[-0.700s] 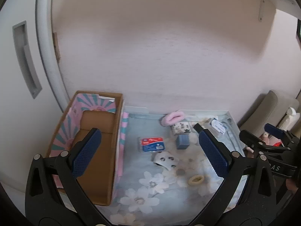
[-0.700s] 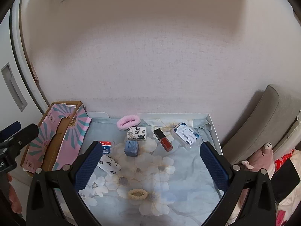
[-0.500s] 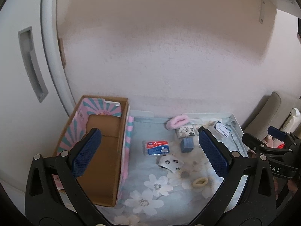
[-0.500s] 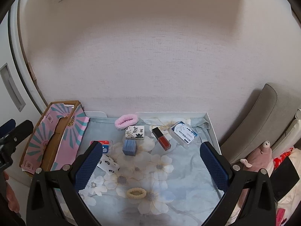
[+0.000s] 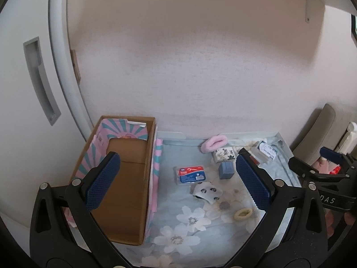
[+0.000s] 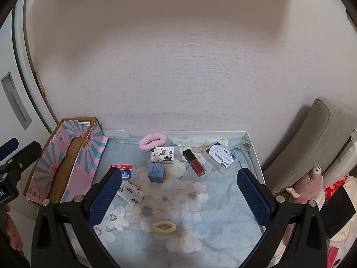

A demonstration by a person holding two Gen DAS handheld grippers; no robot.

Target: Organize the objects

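One cardboard box (image 5: 125, 192) stands empty at the worktop's (image 6: 223, 223) left edge; pink scrunchie (image 6: 152, 141), blue box (image 6: 156, 172) and red lipstick (image 6: 194, 162) lie outside it. Both left gripper (image 5: 176, 183) and right gripper (image 6: 178, 198) have retreated since earlier, fingers fully spread, empty. Right finger hides the red-labelled packet (image 6: 122, 170) partly.

a pale textured wall (image 6: 178, 78) stood behind the table; a white door (image 5: 26, 111) was left, a beige cushion (image 6: 308, 138) right.

Cardboard box (image 6: 64, 163) left of cloth (image 6: 212, 212), scrunchie (image 6: 152, 141) behind small boxes (image 6: 162, 154)
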